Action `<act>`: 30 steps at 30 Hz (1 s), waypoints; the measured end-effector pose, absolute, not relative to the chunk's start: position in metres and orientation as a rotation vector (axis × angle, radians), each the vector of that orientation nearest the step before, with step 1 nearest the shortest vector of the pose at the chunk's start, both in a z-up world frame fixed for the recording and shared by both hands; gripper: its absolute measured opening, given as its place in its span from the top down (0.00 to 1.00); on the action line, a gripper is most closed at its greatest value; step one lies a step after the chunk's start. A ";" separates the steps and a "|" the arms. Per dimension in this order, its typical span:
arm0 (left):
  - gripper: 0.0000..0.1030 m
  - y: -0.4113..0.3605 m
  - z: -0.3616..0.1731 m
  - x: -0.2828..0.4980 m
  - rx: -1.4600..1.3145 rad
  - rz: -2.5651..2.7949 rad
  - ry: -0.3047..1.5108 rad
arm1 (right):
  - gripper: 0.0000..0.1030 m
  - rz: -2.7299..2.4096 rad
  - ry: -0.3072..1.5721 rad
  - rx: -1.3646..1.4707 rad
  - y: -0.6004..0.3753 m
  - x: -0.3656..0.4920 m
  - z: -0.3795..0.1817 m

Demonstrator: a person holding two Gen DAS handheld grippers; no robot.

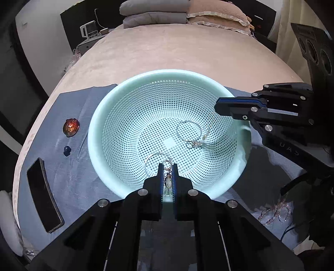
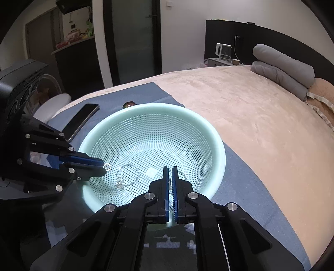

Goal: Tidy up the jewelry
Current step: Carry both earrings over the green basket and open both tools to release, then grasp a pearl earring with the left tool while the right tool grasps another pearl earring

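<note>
A mint green perforated basket (image 1: 104, 116) (image 2: 217, 146) sits on a blue cloth (image 1: 68, 183) on the bed. My left gripper (image 1: 167, 166) is shut on a dangling earring (image 1: 168, 179) with a ring at its top, held over the basket's near rim; it also shows in the right wrist view (image 2: 103, 166). A silver hoop (image 1: 154, 164) lies under it. My right gripper (image 1: 217, 108) (image 2: 170, 168) is shut on a thin chain (image 1: 208, 129) that hangs into the basket. Another hoop earring (image 1: 189, 131) (image 2: 127, 175) lies inside.
On the cloth left of the basket lie an amber brooch (image 1: 71, 127), a small dark bead (image 1: 67, 149) and a black phone (image 1: 44, 195) (image 2: 82, 121). A pink bead bracelet (image 1: 275, 212) lies at the right. Pillows (image 1: 154, 12) are at the bed's far end.
</note>
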State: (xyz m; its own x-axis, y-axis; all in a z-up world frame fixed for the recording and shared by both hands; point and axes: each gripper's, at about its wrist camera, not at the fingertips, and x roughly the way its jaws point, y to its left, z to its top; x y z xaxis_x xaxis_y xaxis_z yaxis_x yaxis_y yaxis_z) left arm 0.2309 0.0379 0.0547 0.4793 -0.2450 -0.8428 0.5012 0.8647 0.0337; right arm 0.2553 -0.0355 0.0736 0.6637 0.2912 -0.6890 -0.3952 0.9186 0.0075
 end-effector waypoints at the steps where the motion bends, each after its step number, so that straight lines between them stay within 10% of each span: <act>1: 0.90 0.040 0.057 0.230 0.288 -0.457 0.966 | 0.94 0.380 0.741 -0.145 -0.036 0.254 0.076; 3: 0.63 0.045 0.062 0.227 0.298 -0.428 0.945 | 0.71 0.347 0.721 -0.136 -0.041 0.251 0.081; 5: 0.39 0.049 0.069 0.221 0.306 -0.399 0.916 | 0.24 0.300 0.684 -0.110 -0.048 0.244 0.088; 7: 0.30 0.054 0.077 0.213 0.301 -0.372 0.888 | 0.17 0.269 0.653 -0.082 -0.058 0.237 0.094; 11: 0.06 0.060 0.084 0.197 0.296 -0.344 0.864 | 0.15 0.253 0.656 -0.042 -0.075 0.227 0.101; 30: 0.06 0.044 0.065 0.126 0.329 -0.431 0.922 | 0.15 0.330 0.632 -0.111 -0.094 0.159 0.101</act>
